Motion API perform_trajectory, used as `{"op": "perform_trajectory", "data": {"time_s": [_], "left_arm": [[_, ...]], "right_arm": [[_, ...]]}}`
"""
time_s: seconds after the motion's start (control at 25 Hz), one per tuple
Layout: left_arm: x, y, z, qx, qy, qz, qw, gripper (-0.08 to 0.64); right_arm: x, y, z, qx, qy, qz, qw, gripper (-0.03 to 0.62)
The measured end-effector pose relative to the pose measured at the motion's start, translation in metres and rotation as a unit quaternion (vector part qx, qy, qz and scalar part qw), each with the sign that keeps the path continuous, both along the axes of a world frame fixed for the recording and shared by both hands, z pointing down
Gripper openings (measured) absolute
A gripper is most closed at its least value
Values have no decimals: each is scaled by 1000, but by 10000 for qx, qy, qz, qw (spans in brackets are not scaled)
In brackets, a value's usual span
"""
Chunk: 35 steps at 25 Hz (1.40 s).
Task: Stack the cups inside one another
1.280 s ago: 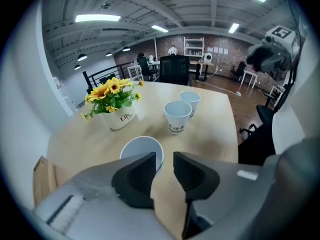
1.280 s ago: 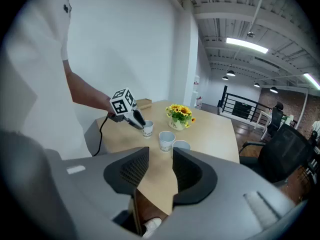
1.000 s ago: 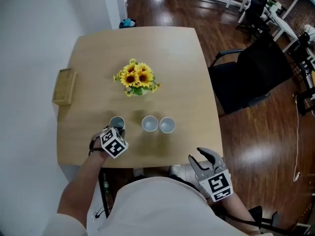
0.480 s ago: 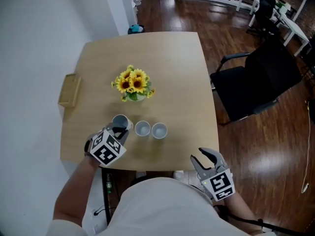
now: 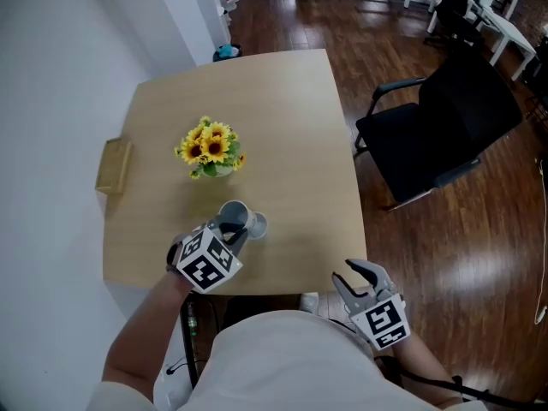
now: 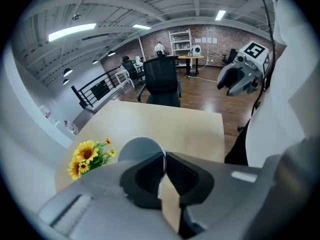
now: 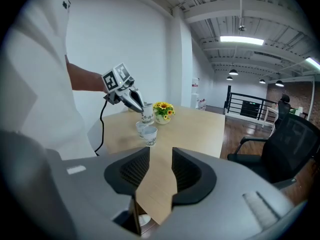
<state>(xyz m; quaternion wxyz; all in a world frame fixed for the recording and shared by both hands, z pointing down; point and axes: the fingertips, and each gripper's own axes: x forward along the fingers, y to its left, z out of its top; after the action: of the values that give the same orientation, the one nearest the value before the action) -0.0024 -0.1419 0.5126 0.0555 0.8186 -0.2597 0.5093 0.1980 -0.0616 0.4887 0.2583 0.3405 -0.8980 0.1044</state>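
left gripper [image 5: 231, 229]: jaws clamped on rim of held cup [image 5: 235, 212], lifted clear of table [image 5: 291, 144].
target cup [image 7: 141, 127]: just below held cup, mouth up; third cup [image 7: 150, 134] touching beside it.
right gripper [image 5: 357, 272]: jaws apart, empty, well apart from cups.

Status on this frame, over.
Left gripper shut on cup rim, held over two other cups. Right gripper open, empty. Sunflowers stand clear behind.

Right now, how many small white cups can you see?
3. One small white cup is pinched in the left gripper; a second cup and third cup stand together on the light wooden table beneath it.
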Motion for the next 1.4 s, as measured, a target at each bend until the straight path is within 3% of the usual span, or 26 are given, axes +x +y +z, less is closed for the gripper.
{"op": "perform_trajectory", "data": {"time_s": [0.52,0.68,0.96,1.4], "left_arm": [[22,1,55,-494,-362,219,9979,24],[24,4,61,-662,-269,202,9972,101],[29,14,57,-582,-127,414,9974,101],[-1,32,22,-281,531,160,9981,95]], "right_arm": [[40,3,9,-130,58,332,9993,146],[38,-2,6,-108,29,328,9994,146],[23,-6,3,-52,123,200,9997,146],[-27,-1,-12,212,180,-20,9996,146]]}}
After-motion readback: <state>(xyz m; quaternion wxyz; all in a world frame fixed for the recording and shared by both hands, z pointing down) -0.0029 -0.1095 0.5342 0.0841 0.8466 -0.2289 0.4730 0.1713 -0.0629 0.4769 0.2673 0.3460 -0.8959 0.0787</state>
